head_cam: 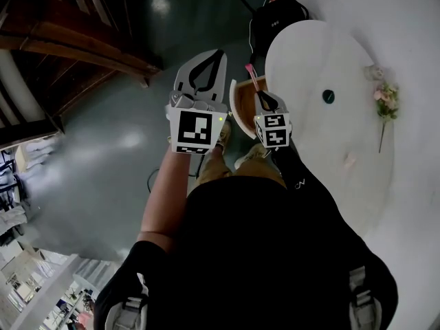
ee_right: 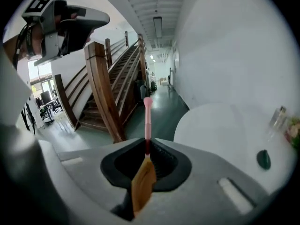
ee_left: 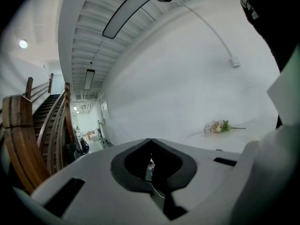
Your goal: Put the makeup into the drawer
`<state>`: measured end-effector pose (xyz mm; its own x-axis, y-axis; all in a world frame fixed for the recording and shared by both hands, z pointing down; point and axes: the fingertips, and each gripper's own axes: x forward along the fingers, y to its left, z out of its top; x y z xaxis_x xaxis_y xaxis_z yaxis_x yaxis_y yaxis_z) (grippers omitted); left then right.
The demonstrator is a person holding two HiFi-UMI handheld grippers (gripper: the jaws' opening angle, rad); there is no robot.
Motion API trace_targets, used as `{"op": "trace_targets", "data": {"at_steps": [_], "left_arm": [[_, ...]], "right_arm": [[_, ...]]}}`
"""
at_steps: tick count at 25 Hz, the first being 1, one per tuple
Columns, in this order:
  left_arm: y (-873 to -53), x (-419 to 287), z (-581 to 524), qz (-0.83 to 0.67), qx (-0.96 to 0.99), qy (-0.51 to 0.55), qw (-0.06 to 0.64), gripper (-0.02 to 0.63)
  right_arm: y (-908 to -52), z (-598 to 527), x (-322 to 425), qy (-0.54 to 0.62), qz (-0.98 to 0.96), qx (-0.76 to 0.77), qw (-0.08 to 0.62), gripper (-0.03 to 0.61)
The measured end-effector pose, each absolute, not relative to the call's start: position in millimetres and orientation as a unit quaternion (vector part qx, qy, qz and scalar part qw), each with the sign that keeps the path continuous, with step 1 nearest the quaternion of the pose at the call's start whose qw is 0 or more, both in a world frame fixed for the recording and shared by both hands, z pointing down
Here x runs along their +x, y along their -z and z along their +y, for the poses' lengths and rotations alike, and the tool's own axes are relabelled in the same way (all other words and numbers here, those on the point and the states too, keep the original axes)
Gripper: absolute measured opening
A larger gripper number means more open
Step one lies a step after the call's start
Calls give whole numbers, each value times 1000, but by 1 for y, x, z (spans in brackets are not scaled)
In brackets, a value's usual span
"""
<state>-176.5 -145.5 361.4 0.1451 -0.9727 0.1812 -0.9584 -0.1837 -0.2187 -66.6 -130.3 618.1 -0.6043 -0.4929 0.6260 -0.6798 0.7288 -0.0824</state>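
My right gripper [head_cam: 262, 99] is shut on a makeup brush [head_cam: 250, 74]. The brush's pink handle [ee_right: 147, 118] sticks out past the jaws, and its tan bristles [ee_right: 142, 184] point back toward the camera. In the head view the brush tip hangs over an open wood-lined drawer [head_cam: 242, 110] at the near edge of the round white table [head_cam: 323, 136]. My left gripper [head_cam: 218, 53] is held beside it on the left, its jaws shut with nothing between them. The left gripper view shows its fingertips [ee_left: 151, 141] meeting.
On the table lie a small dark green object [head_cam: 328, 96], a glass bottle [head_cam: 373, 72] and a flower sprig [head_cam: 386, 103]. A black bag [head_cam: 275, 14] stands beyond the table. A wooden staircase [ee_right: 108, 86] rises at the left over a grey-green floor [head_cam: 103, 143].
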Motion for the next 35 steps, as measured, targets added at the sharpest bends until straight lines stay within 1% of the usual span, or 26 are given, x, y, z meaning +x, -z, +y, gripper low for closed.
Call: {"op": "trace_targets", "data": {"at_steps": [5,9,15,17,19,22,26,30,32,35], "left_arm": [[-368,-176,-147,635,-759,144,16,9],[-372,-177,-146,629,-763,146,9,9],[-375,-178,-147,625,-766,148,8,9],[-375,-179,-147,624,-767,150,8,9],[-376,-181,-146,623,-767,150,8,9],[-376,-185,-147,623,-768,149,7,9],[-378,-183,-148,619,-772,147,7,9],[-375,-182,-153,612,-778,143,9,9],[-373,-182,-156,607,-782,139,10,9],[-369,-178,-163,598,-790,134,17,9]], "right_arm": [[-672,-101,-59,-262,-844,323,341,37],[-704,-89,-40,-312,-800,344,379,37],[-713,-92,-35,-315,-790,352,390,38],[-714,-93,-36,-315,-793,349,387,95],[-717,-91,-37,-311,-794,344,393,109],[-719,-87,-36,-311,-791,344,398,109],[-720,-84,-35,-312,-792,346,394,109],[-700,-84,-50,-279,-822,322,379,109],[-676,-88,-64,-250,-846,309,354,109],[-628,-104,-79,-199,-878,314,301,109]]}}
